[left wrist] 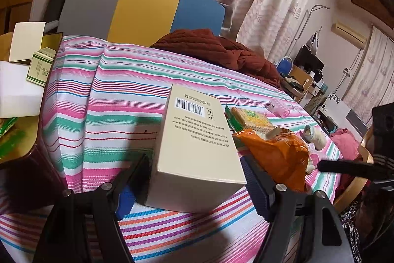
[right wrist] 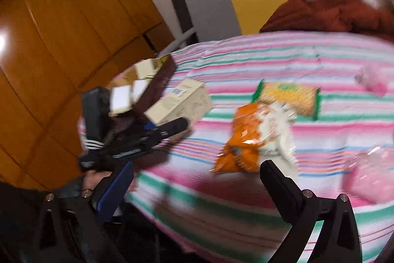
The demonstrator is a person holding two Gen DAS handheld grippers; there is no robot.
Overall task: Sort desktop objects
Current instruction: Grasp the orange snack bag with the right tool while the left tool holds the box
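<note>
L tongs (left wrist: 197,179) are being held spread, fingers flanking the near end of a cream box (left wrist: 194,139), w/ gaps both sides; contact cannot be confirmed. Box is lying flat on the striped cloth (left wrist: 118,90), near its front edge. R tongs (right wrist: 197,189) are being held spread, empty, above the cloth. Orange snack bag (right wrist: 243,139) and biscuit pack (right wrist: 290,97) are lying mid-cloth, just beside the box.
</note>
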